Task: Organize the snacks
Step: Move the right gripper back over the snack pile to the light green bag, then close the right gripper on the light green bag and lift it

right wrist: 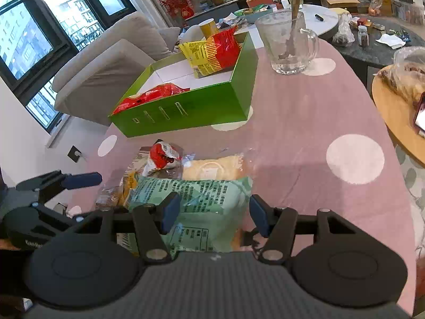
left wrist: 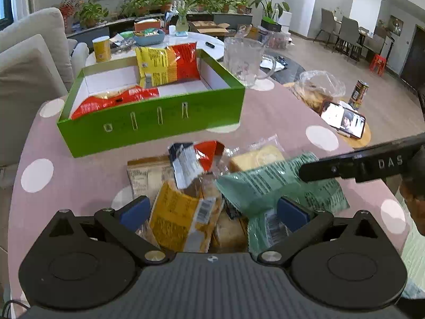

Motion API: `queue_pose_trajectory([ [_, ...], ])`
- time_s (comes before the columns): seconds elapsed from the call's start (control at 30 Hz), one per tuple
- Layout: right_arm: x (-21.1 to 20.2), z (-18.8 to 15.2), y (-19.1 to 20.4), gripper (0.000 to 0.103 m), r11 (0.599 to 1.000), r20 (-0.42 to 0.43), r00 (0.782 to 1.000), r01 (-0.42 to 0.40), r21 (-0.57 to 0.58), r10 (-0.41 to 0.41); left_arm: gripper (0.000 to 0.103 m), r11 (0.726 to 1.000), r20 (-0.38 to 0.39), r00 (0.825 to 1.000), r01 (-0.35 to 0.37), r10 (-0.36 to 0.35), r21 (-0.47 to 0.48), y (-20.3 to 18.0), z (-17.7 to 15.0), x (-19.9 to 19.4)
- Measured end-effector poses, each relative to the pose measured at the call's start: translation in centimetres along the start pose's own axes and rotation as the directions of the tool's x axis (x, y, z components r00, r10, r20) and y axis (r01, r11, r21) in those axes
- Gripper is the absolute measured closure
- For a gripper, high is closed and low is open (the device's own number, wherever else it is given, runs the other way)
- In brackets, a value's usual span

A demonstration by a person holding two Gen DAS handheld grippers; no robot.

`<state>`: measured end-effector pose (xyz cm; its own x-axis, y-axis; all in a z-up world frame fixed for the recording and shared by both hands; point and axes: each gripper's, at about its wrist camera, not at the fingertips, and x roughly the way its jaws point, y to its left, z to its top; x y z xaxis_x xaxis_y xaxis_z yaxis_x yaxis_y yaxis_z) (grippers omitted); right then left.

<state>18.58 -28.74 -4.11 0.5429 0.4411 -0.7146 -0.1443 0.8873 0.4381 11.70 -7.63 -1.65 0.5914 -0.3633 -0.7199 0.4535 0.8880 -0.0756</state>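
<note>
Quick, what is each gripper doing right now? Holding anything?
Left gripper: open above the pile of snack packets, holding nothing.
Right gripper: open over the pale green foil snack bag, not gripping.

Between the pile of snack packets and the green box there is an open strip of pink tablecloth, and a gripper could pass there. To the right of the pile the cloth is bare up to the table edge. The box's near wall stands upright, so a packet must go over it. Inside, the middle floor is free between two red packets. A glass jug stands just beyond the box's right corner.
</note>
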Motion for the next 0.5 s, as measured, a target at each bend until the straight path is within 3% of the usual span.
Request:
queue_pose_trajectory([
  [0.23,0.0,-0.2,0.4,0.036,1.0,-0.004,1.0,-0.006,-0.006,0.006,0.001,0.996,-0.048,0.996,0.078,-0.079,-0.035,-0.1,-0.5,0.7],
  [0.5,-0.1,-0.7,0.7,0.036,1.0,-0.009,1.0,-0.012,-0.019,0.012,0.006,0.981,-0.09,0.977,0.189,-0.193,-0.052,-0.7,-0.6,2.1],
])
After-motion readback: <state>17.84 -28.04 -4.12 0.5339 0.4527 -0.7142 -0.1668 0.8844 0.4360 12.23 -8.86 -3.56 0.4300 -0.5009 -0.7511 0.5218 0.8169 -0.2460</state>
